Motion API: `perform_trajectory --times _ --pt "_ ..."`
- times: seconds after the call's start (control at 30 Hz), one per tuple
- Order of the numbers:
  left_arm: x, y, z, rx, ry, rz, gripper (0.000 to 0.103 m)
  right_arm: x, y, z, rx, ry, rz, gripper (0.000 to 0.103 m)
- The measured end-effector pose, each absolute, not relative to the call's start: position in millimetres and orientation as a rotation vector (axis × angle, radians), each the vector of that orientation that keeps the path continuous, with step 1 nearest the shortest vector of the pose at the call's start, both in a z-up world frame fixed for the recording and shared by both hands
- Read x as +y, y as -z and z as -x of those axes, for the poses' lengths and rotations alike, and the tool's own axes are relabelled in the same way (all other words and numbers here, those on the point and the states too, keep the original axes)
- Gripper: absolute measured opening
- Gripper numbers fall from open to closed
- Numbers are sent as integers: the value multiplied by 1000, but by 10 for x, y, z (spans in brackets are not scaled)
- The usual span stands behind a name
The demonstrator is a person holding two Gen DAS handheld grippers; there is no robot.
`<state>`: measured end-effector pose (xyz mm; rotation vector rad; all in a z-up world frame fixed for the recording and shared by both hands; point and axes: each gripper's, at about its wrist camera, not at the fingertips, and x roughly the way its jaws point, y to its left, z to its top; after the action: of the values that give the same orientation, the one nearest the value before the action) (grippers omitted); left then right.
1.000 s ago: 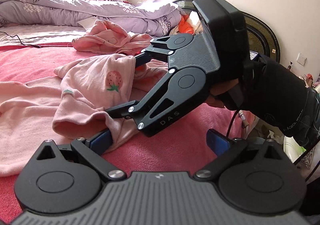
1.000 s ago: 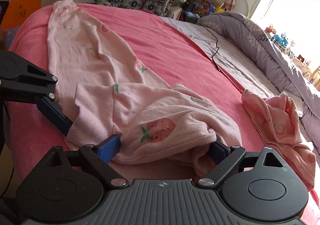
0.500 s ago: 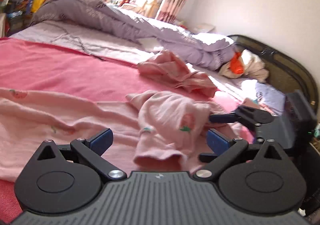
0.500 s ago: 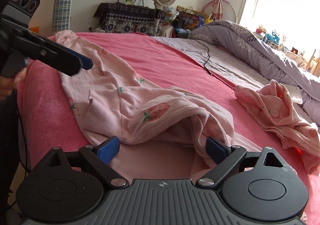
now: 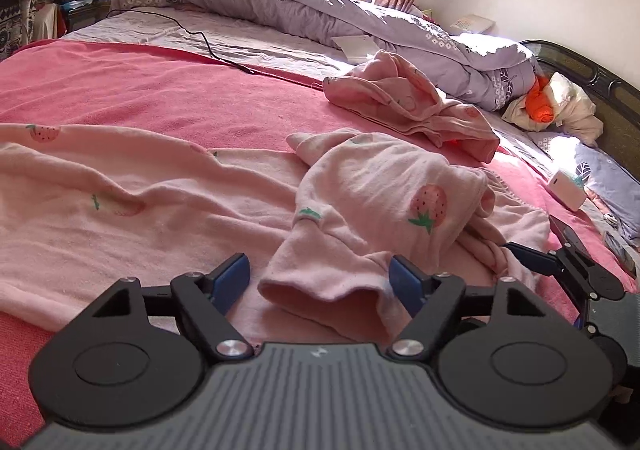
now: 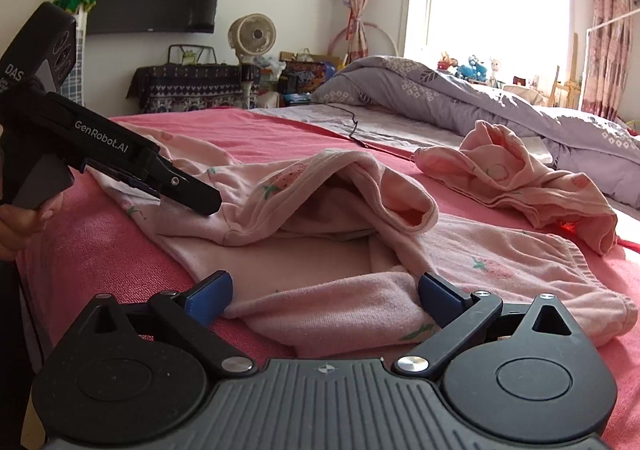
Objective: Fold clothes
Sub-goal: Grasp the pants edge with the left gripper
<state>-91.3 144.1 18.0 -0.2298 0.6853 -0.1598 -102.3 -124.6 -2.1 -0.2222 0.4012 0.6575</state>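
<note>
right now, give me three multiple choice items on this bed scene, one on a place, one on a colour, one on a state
1. Where does the crumpled pink garment lie?
A. on the blanket near the quilt
B. on the floor
C. in a gripper

2. What colour is the blanket?
A. green
B. pink-red
C. white

3. How does the left gripper stand?
A. shut on a sleeve
B. shut on nothing
C. open, with the sleeve between its fingers

Answers:
1 A: it sits on the blanket beside the grey quilt, with no gripper on it.
2 B: the bare cloth around the clothes is pink-red.
3 C: the blue pads stand wide apart on either side of the cuff.
</note>
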Motion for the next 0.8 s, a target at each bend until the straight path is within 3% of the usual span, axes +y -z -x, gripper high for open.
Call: perform_trajectory --times 0.13,0.33,0.4,0.5,0.57,0.8 --pt "1215 -177 957 697 126 67 78 -1268 59 1075 386 -643 212 103" --pt "1208 -198 906 719 94 107 81 -1294 90 1159 372 -635 211 103" --pt "1209 -199 927 701 89 133 73 -1298 114 1196 361 -627 202 103" --pt "1251 -235 962 677 113 202 48 -1304 154 1218 339 -621 188 103" --pt "1294 -266 968 666 131 265 14 -1309 171 1230 329 -618 181 103" --pt "1406 -653 1043 502 104 283 11 -1322 180 1238 323 -622 158 103"
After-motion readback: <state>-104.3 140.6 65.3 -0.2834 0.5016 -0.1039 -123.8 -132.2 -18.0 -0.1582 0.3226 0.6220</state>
